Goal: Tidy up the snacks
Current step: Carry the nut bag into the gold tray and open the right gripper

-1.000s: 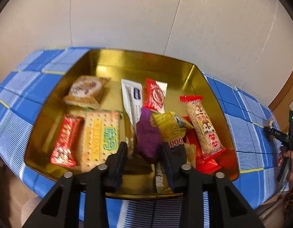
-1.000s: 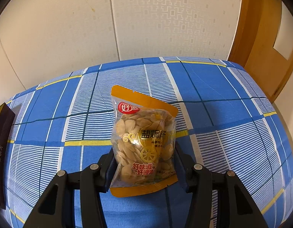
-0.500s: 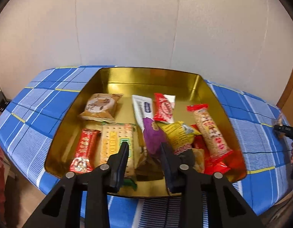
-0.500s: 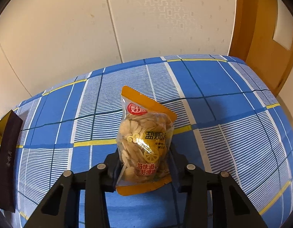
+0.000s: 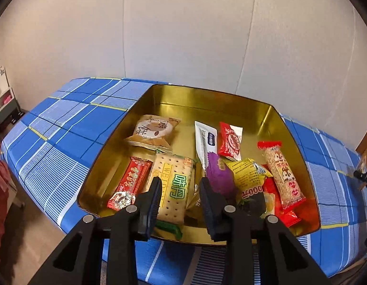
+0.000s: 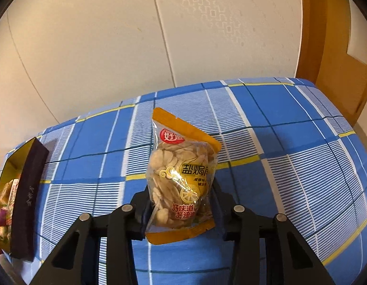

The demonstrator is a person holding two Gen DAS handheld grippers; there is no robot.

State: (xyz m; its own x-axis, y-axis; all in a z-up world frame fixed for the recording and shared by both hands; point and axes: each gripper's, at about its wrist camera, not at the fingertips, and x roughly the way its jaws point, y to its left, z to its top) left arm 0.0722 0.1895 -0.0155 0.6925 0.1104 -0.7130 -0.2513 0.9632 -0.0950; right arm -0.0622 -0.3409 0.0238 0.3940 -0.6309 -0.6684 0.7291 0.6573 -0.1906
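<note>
A gold tin box (image 5: 273, 116) sits on the blue checked tablecloth (image 5: 64, 147) and holds several wrapped snacks, among them a cracker pack (image 5: 176, 185), a red bar (image 5: 132, 181) and a purple packet (image 5: 219, 178). My left gripper (image 5: 180, 190) is open and empty, above the tin's near edge. My right gripper (image 6: 181, 199) is shut on an orange bag of seeds (image 6: 181, 173) and holds it above the cloth. The tin's dark side (image 6: 29, 194) shows at the left of the right wrist view.
A white wall stands behind the table. A wooden door (image 6: 335, 47) is at the far right. The table's left edge drops to the floor (image 5: 29, 218), with a shelf (image 5: 2, 99) beyond. The other gripper's tip (image 5: 364, 177) shows at the right edge.
My left gripper has risen and pulled back from the tin, empty. My right gripper has closed on the seed bag and lifted it, tilting it upright, and shifted toward the tin.
</note>
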